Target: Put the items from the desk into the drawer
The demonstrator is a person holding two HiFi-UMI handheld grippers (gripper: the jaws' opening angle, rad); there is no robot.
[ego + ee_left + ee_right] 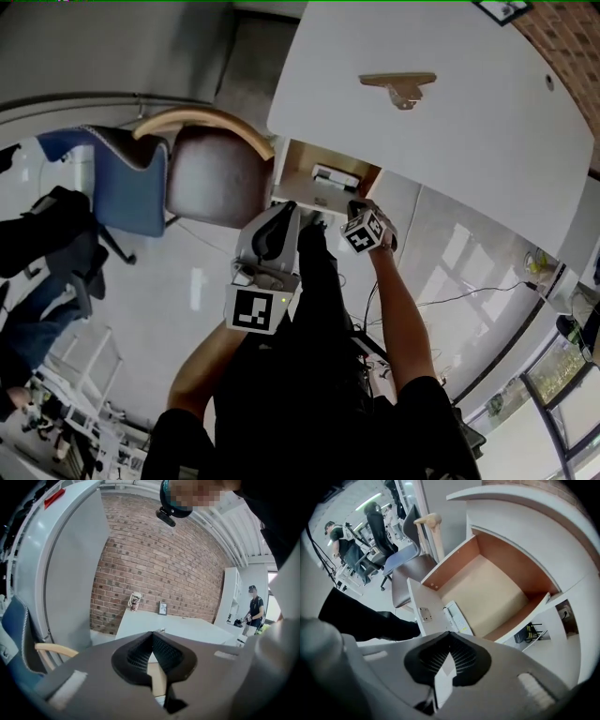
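**Under the counter: drawer open, both grippers shut on nothing**

Under the white counter (469, 122) we've got the drawer (487, 592) pulled out, and the right gripper view looks straight down into it. It has a tan floor, reddish-brown side walls and a white front panel. One flat white device with buttons (457, 618) lies in the corner against the front panel, and the rest of the drawer floor is bare.

Up on the counter, well apart from the drawer, sits a tan wooden-looking piece (398, 87). We can't tell what it is from up here.

The right gripper (449, 651) hangs just above the drawer's front edge with its jaws pressed together and nothing held. The left gripper (152, 641) is beside it, pointing up past the counter's edge at a brick wall (178, 573). Its jaws are also closed, with nothing between them.

In the left gripper view a cup (135, 601) and a small picture frame (162, 608) stand at the counter's far end against the bricks. A brown chair with a wooden back (211, 173) is parked next to the drawer.
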